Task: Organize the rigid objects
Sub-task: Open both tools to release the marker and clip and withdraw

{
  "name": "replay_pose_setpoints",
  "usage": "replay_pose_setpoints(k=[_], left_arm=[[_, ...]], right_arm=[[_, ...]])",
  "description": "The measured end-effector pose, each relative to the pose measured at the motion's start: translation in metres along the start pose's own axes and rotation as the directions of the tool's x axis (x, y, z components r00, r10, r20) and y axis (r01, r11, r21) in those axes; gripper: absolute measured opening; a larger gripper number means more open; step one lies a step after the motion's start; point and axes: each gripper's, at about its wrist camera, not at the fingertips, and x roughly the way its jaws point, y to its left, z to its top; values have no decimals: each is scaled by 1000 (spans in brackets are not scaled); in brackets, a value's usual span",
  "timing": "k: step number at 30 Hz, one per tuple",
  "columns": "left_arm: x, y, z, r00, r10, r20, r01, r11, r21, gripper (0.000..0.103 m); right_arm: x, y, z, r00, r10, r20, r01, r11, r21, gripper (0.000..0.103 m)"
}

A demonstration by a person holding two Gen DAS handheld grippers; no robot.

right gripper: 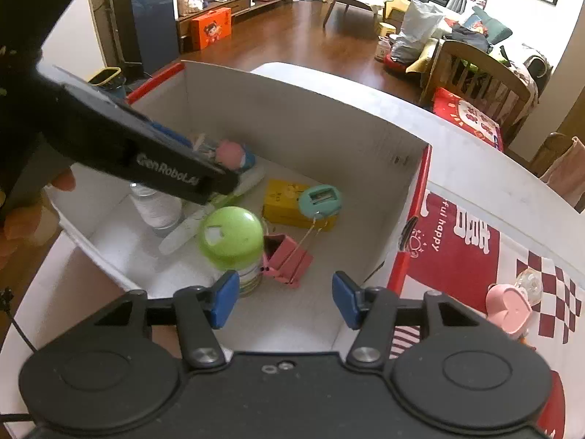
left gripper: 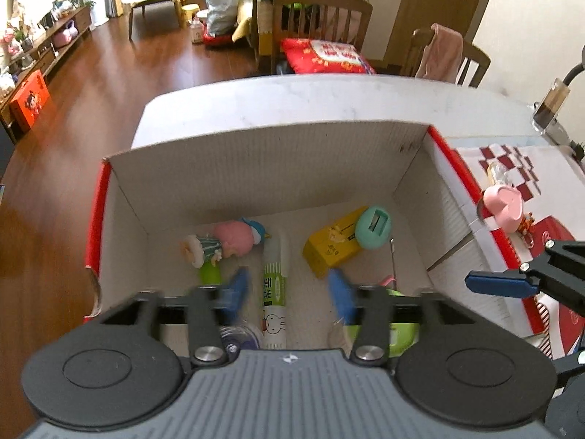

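Hovering over the cardboard box [left gripper: 256, 168], left gripper [left gripper: 289, 292] jaws apart, right gripper [right gripper: 285, 300] jaws apart, nothing held

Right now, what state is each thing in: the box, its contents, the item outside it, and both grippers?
Red-edged white cardboard box: open-topped, on table.
Green-and-white glue tube: lying flat in box.
Yellow carton: lying in box.
Green-capped bottle: upright in box.
Pink heart-lidded bottle: outside box, on cloth.
Left gripper: open, empty.
Right gripper: open, empty.
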Motion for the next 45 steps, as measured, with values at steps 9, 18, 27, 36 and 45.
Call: replay_pose_setpoints(k=[9,18,27,36,45], left_arm=[[-33,-9,-5,997,1,78,0,1000,-14,66],[-63,-26,-14,990,-18,138,18,1000,-1,75],[-89,-49,-17,981,-45,186,44,999,9,82],[-93,-96,-19,974,-99,202,96,995,23,85],[-74,-159,-15,966,-172,193,165,985,55,85]], right_arm=[[-26,2,-5,998,35,53,-35,999,4,72],[-63,-11,-15,987,76,143,-84,995,52,87],[-96,-39,-36,974,92,207,-117,986,115,100],[-120,-89,-71,963,72,260,-122,976,180,102],[-126,-146,-108,960,-6,281,-62,971,232,102]])
